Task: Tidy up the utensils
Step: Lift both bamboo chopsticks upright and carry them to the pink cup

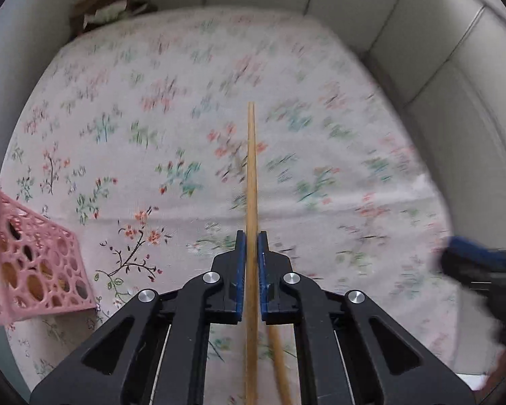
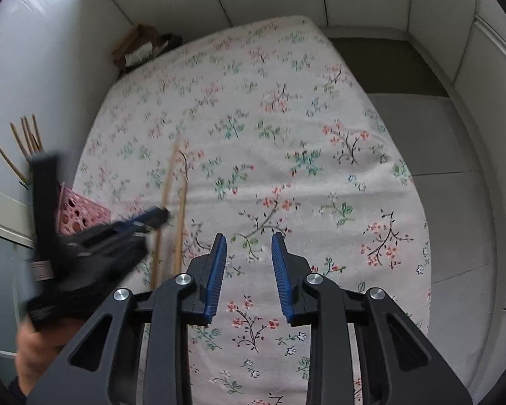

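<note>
My left gripper point(image 1: 251, 240) is shut on a wooden chopstick point(image 1: 251, 168) that runs straight ahead between its blue pads. A second chopstick point(image 1: 280, 368) lies on the cloth beneath it, to the right. In the right wrist view the left gripper point(image 2: 158, 216) appears blurred at the left, clamped on one chopstick point(image 2: 168, 182), with the other chopstick point(image 2: 181, 209) lying beside it. My right gripper point(image 2: 248, 241) hovers open over the floral cloth with nothing between its pads. A pink perforated basket point(image 1: 33, 270) stands at the left, holding several chopsticks point(image 2: 25, 138) upright.
The floral tablecloth point(image 1: 151, 118) covers the table. White tiled walls point(image 1: 421, 33) close in behind and to the right. A brown paper bundle point(image 1: 104, 10) sits at the far left corner. A person's hand point(image 2: 40, 347) holds the left gripper.
</note>
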The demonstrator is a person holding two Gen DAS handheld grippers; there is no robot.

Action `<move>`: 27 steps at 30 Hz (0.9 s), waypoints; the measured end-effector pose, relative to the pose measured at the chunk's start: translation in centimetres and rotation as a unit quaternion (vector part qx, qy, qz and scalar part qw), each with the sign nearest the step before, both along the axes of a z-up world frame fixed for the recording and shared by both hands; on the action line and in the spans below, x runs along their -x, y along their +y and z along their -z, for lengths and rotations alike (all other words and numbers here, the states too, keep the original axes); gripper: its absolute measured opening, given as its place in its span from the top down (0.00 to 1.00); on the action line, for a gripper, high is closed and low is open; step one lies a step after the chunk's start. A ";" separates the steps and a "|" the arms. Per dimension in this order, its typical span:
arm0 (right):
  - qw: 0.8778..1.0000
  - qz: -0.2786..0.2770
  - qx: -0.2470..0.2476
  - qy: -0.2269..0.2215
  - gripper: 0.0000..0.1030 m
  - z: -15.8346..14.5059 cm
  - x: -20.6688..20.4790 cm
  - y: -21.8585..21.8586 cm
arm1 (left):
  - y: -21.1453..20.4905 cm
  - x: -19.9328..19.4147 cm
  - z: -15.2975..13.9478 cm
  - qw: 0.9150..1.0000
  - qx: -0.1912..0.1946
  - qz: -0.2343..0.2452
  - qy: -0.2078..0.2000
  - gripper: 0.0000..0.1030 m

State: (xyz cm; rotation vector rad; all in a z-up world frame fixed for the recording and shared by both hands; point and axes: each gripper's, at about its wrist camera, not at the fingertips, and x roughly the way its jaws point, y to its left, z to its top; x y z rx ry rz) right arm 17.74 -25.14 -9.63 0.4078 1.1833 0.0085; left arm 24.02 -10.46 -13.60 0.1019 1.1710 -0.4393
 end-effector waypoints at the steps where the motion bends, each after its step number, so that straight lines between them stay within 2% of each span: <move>1: 1.000 -0.002 -0.001 0.004 0.72 0.2 -0.1 0.2 | 0.5 0.4 -1.0 1.000 0.018 0.000 -0.005 0.95; 9: 0.998 -0.049 -0.016 0.029 0.73 2.2 -0.9 3.8 | 2.9 4.7 -8.6 0.992 0.097 0.007 -0.075 0.94; 12: 0.997 -0.058 -0.031 0.041 0.73 3.2 -1.4 5.0 | 4.9 6.5 -12.1 0.985 0.126 0.011 -0.114 0.94; 16: 0.995 -0.074 -0.027 0.055 0.73 4.3 -2.0 7.1 | 7.5 7.4 -15.6 0.974 0.156 -0.005 -0.165 0.94; 21: 0.993 -0.093 -0.013 0.064 0.73 5.4 -2.8 9.6 | 11.0 7.7 -18.1 0.961 0.182 -0.034 -0.208 0.94; 23: 0.993 -0.100 -0.006 0.067 0.72 5.6 -3.3 10.5 | 12.0 8.1 -18.6 0.956 0.180 -0.047 -0.226 0.94; 27: 0.992 -0.109 0.038 0.058 0.74 6.0 -3.9 12.1 | 13.8 8.5 -19.5 0.950 0.191 -0.063 -0.240 0.94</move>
